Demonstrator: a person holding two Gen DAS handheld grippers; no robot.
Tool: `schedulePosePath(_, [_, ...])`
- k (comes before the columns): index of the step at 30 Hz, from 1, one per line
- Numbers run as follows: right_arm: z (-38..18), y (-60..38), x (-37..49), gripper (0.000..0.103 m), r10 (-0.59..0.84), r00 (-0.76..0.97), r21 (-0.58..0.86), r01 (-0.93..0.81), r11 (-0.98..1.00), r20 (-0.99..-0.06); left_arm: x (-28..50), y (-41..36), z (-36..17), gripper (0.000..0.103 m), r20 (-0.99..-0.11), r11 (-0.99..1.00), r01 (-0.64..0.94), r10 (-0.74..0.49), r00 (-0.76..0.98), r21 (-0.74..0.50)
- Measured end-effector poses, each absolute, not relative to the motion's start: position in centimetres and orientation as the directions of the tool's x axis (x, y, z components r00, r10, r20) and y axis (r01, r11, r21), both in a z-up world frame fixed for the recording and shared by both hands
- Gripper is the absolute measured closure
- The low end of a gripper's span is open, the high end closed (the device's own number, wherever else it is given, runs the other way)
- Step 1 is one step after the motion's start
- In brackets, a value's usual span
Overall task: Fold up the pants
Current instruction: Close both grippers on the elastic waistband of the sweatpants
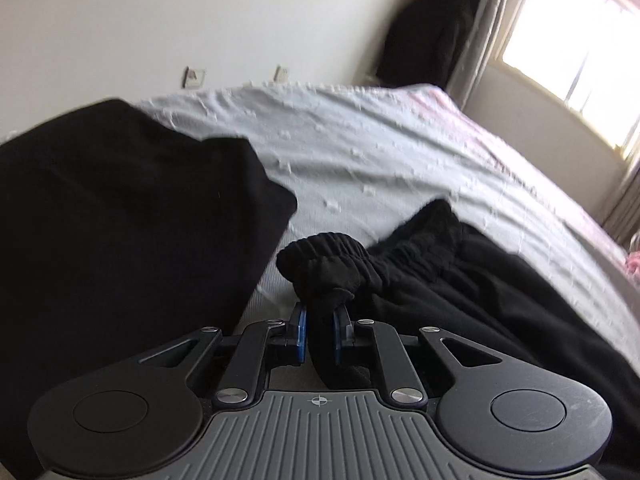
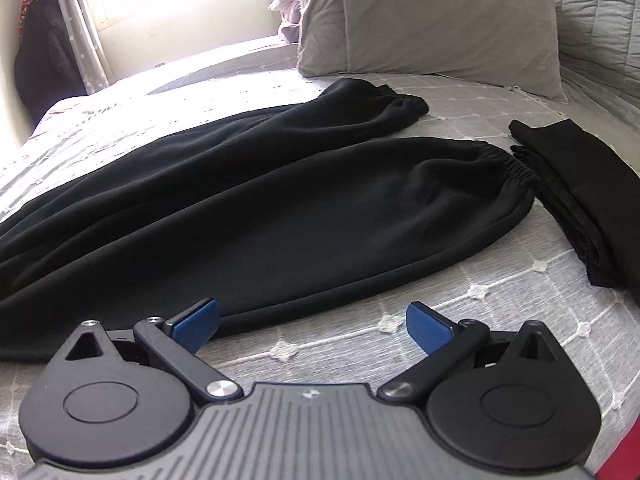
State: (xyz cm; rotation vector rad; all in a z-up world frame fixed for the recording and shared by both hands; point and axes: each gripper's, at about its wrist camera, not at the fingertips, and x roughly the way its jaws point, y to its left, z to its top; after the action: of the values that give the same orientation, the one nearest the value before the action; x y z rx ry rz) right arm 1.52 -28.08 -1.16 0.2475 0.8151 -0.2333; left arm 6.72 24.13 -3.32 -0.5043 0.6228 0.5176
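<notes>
Nearest, a gathered cuff (image 1: 320,258) of the black pants (image 2: 248,200) is pinched between the closed blue pads of the left gripper (image 1: 319,330) and lifted slightly, while the right gripper (image 2: 314,322) is held spread and empty just beside the near leg's edge. Beyond, the pants are seen laid across the bed (image 2: 460,312), legs side by side, with a folded black garment (image 2: 580,196) beside them and a pillow (image 2: 432,20) farther back. The first fold is judged to be starting; a second hold by the right gripper is probably needed next.
</notes>
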Motion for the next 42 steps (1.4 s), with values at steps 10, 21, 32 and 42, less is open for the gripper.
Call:
schedulePosePath(10, [-1.4,-32.7,5.3,0.000,-0.227,0.617,0.085,0.433,0.897,-0.753,5.8,23.7,-2.9,0.065,-0.647,0.790,-0.541,0.256,0.718,-0.288])
schedulePosePath(21, [-5.1,-41.8,9.5,0.010,-0.284,0.604,0.157,0.573,0.805,-0.745,7.7,22.1,-4.5,0.090,-0.666,0.808,-0.532,0.253,0.702,-0.254])
schedulePosePath(32, [-0.1,-43.4,5.6,0.088,-0.375,0.706,0.161,0.566,0.809,-0.600,4.8,23.5,-2.0,0.100,-0.591,0.752,-0.548,0.267,0.761,-0.366])
schedulePosePath(42, [-1.4,-46.2,5.0,0.081,-0.432,0.607,0.086,0.639,0.765,-0.667,4.5,22.5,-2.8,0.097,-0.679,0.825,-0.495,0.200,0.707,-0.272])
